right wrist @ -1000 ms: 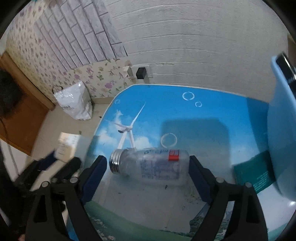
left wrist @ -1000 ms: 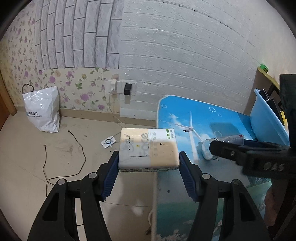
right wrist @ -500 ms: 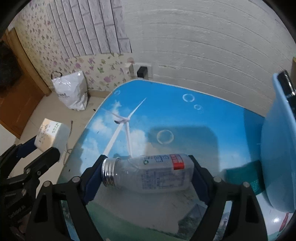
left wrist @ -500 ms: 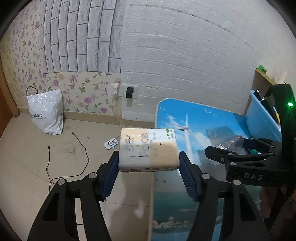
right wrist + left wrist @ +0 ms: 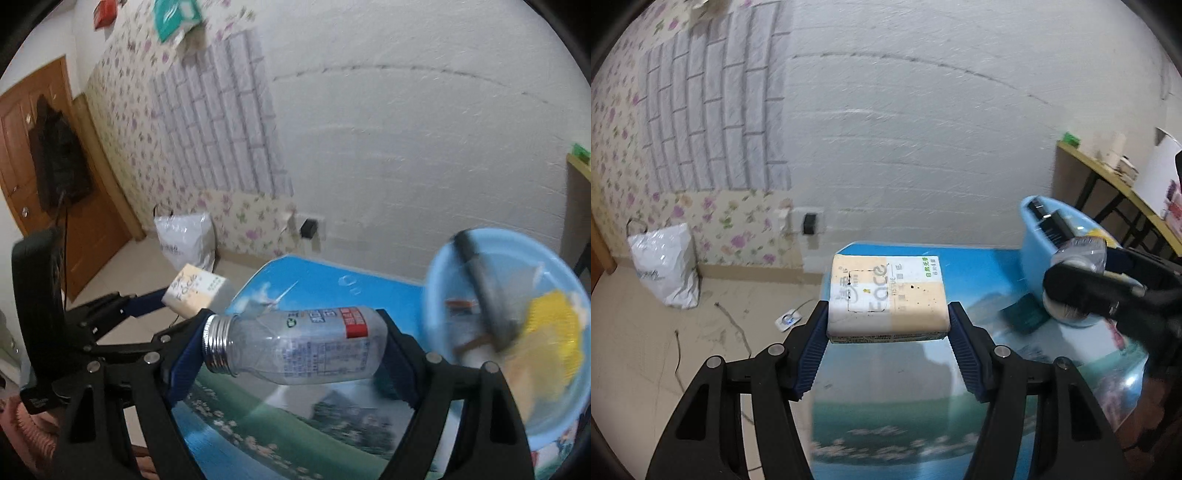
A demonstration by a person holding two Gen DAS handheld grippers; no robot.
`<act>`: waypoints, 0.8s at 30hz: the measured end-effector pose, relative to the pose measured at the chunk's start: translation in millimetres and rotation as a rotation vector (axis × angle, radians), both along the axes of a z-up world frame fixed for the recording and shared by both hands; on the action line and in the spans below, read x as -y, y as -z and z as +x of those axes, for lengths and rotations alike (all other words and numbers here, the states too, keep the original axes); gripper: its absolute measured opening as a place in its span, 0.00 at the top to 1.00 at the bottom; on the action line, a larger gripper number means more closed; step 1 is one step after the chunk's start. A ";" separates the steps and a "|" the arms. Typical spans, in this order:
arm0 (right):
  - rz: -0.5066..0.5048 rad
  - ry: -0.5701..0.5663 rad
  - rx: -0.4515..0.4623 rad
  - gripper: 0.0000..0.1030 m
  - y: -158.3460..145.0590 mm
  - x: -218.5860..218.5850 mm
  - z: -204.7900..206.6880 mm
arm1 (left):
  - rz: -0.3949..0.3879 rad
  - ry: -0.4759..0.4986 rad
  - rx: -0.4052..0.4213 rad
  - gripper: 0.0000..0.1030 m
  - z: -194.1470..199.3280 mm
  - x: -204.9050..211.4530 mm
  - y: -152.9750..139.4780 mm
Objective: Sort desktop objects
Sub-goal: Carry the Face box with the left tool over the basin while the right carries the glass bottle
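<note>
My left gripper (image 5: 888,325) is shut on a white and peach tissue pack (image 5: 886,295), held in the air above the left edge of the blue picture table (image 5: 923,406). My right gripper (image 5: 291,347) is shut on a clear plastic bottle (image 5: 295,345) with a silver screw neck and red label, held sideways above the table (image 5: 258,428). A light blue basin (image 5: 517,332) sits at the right with a dark object and something yellow inside. The tissue pack (image 5: 197,290) and left gripper show at the left of the right wrist view. The bottle (image 5: 1078,251) shows by the basin (image 5: 1045,236) in the left wrist view.
A white plastic bag (image 5: 665,266) stands on the floor by the flowered wall, with cables (image 5: 735,325) and a small white device nearby. A wall socket (image 5: 809,223) sits behind the table. A wooden shelf (image 5: 1108,177) is at the far right. A wooden door (image 5: 37,147) is at the left.
Both grippers have risen, and the bottle has been lifted off the table. The right gripper has moved toward the blue basin. The tissue pack stays clamped in the left gripper.
</note>
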State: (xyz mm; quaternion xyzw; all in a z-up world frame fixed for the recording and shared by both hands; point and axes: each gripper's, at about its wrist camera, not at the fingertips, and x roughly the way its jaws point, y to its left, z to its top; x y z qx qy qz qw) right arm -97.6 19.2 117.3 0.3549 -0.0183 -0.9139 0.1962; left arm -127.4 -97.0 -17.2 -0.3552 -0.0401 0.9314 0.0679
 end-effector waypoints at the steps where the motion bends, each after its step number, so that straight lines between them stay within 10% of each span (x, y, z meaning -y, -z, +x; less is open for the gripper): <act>1: 0.002 0.015 -0.009 0.18 -4.2 -10.1 0.4 | -0.001 0.016 -0.006 0.39 -1.1 -9.2 -3.5; 12: 0.069 0.221 -0.034 0.17 -25.4 -139.6 -23.6 | 0.001 0.224 -0.040 0.39 -28.0 -137.0 -33.2; 24: 0.048 0.194 0.020 0.17 0.3 -199.3 -55.8 | -0.044 0.309 -0.039 0.39 -57.0 -218.9 -29.9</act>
